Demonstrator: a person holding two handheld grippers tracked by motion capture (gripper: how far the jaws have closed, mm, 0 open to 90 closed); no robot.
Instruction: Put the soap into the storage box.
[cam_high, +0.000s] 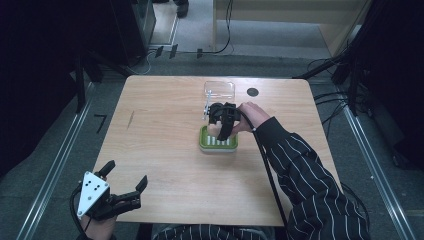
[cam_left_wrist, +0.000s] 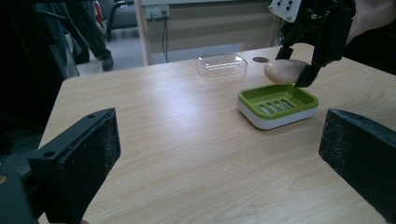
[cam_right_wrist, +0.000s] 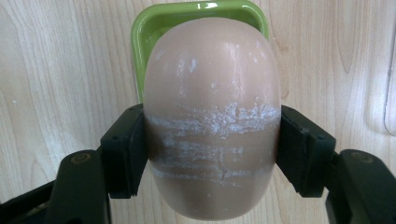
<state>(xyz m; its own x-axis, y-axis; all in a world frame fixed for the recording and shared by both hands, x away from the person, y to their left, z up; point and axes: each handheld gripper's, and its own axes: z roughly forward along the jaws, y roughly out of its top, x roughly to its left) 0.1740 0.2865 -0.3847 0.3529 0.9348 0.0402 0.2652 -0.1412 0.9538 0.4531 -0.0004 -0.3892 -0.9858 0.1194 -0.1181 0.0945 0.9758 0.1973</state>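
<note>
Right gripper view: soap (cam_right_wrist: 212, 116) hiding dish (cam_right_wrist: 149, 28).

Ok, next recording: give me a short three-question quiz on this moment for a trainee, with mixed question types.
1. True or false: the right gripper is shut on the bar of soap.
2. Where is the soap relative to the green soap dish? A) lying in it B) held just above it C) on the table beside it
3. Fill in: the clear lid lies on the table ____ the dish, as seen from the person's side.

Key: 1 true. 2 B: the left gripper view shows a gap under the soap. 3 beyond. The left gripper waits open at the table's near-left corner.
</note>
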